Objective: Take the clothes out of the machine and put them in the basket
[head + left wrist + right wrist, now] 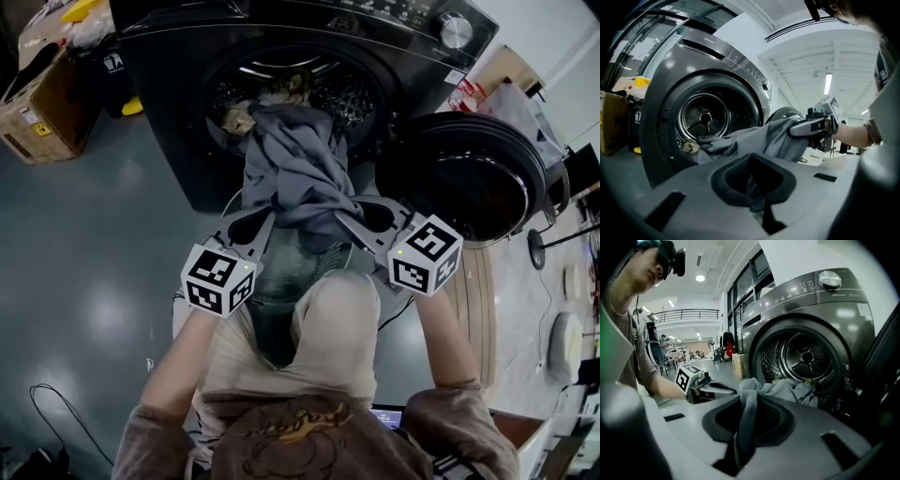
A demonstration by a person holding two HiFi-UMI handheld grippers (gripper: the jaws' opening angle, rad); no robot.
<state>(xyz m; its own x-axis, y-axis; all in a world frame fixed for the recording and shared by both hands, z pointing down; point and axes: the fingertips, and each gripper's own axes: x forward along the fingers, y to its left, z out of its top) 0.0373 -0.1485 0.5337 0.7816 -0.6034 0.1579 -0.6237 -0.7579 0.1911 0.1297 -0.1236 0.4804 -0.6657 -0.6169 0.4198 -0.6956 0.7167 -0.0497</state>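
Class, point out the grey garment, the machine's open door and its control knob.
grey garment [295, 169], head view, hanging middle fold.
open door [469, 192], head view, dark glass.
control knob [456, 30], head view, its face.

A loose dark grey cloth garment [295, 169] drapes over the tips of the left claw [267, 220] and right claw [352, 217], hiding their pinch points in the head view. At twelve o'clock, the dark grey front-loading washing machine [169, 94] is cut off by the top edge. Inside it, at eleven o'clock of the garment, a small tan item [236, 120] is too small to identify.
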